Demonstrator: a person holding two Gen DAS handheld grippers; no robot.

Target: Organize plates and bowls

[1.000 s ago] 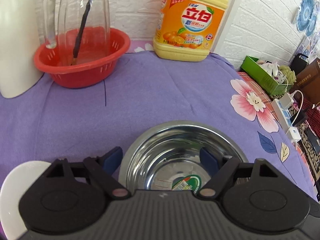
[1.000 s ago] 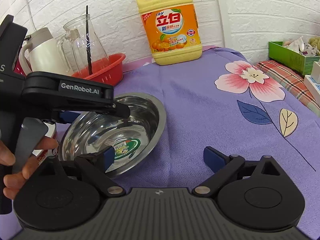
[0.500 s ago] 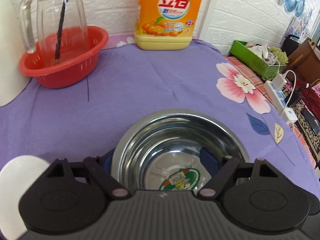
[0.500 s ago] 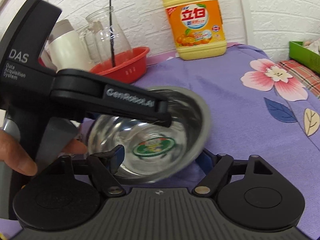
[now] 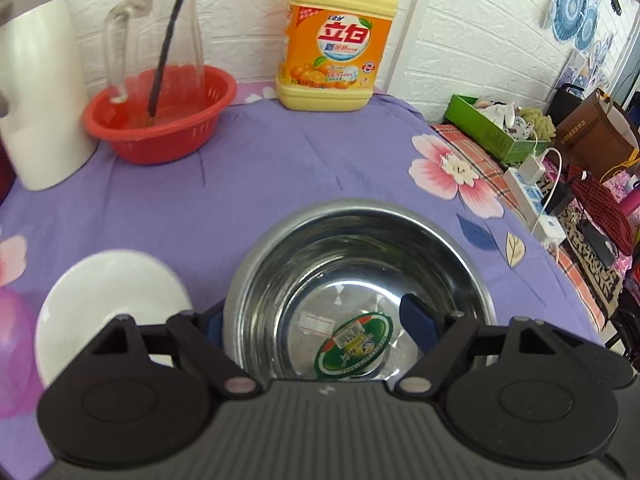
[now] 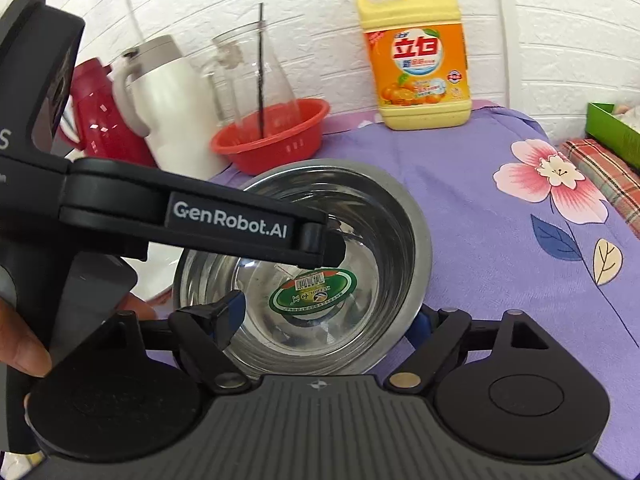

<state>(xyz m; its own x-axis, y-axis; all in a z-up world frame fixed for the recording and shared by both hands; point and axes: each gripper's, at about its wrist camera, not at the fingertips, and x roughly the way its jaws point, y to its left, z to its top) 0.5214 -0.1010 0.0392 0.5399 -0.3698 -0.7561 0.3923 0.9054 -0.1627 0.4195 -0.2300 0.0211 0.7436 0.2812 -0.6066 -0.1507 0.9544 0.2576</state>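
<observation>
A steel bowl (image 5: 360, 280) with a green sticker inside hangs tilted above the purple cloth. My left gripper (image 5: 316, 320) is shut on the bowl's near rim, one blue finger inside and one outside. The bowl (image 6: 360, 220) also shows in the right wrist view, with the left gripper's black arm across it. My right gripper (image 6: 328, 316) is open, its blue fingers on either side of the bowl's lower edge, not clamping it. A white plate (image 5: 108, 296) lies on the cloth to the left of the bowl.
A red basket (image 5: 160, 120) holding a glass jug (image 5: 160, 36), a white kettle (image 5: 36, 92) and a yellow detergent bottle (image 5: 336, 40) stand along the back wall. A pink object (image 5: 12, 344) sits at the left edge. The table's right edge drops off past the flower print (image 5: 452, 176).
The left gripper has closed on the steel bowl and lifted it off the cloth, tilting it. The bowl now sits between the right gripper's open fingers. The white plate is uncovered.
</observation>
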